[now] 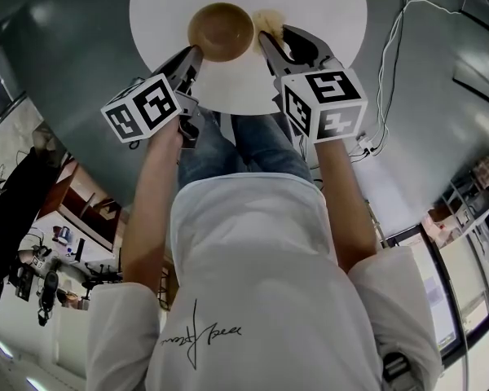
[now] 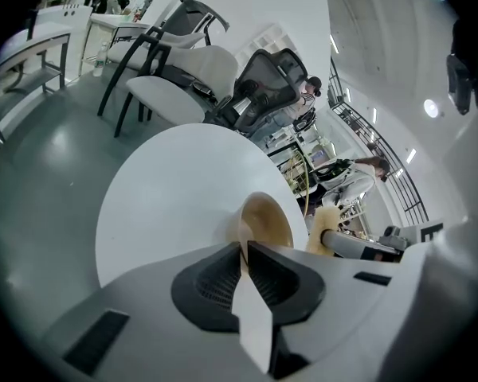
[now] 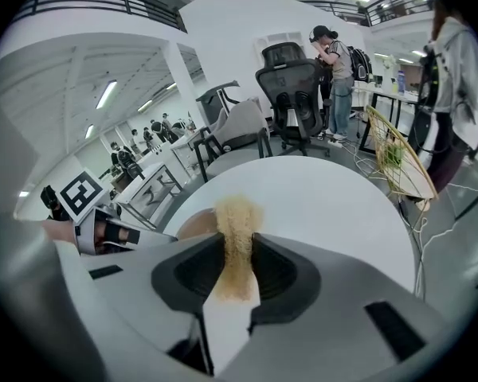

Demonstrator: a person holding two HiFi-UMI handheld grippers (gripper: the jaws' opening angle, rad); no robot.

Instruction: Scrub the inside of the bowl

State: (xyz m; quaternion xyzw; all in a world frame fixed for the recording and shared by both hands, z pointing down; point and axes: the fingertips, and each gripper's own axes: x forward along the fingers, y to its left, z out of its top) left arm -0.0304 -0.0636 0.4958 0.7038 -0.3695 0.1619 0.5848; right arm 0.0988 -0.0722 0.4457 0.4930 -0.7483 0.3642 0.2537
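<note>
A brown wooden bowl [image 1: 221, 31] stands on the round white table [image 1: 326, 6], near its front edge. My left gripper [image 1: 194, 55] is at the bowl's near-left rim. In the left gripper view the bowl [image 2: 267, 221] has its rim pinched between the narrow jaws of the left gripper [image 2: 246, 249]. My right gripper [image 1: 265, 37] sits just right of the bowl, shut on a tan fibrous scrubber [image 1: 265, 19]. In the right gripper view the scrubber [image 3: 237, 213] sticks out past the right gripper [image 3: 237, 245], beside the bowl [image 3: 195, 225], above the table.
The person's legs [image 1: 244, 145] are under the table's near edge. Office chairs [image 2: 263, 78] stand beyond the table. A white cable [image 1: 391, 55] trails over the grey floor at the right. A wire basket [image 3: 394, 157] and standing people [image 3: 334, 54] are farther off.
</note>
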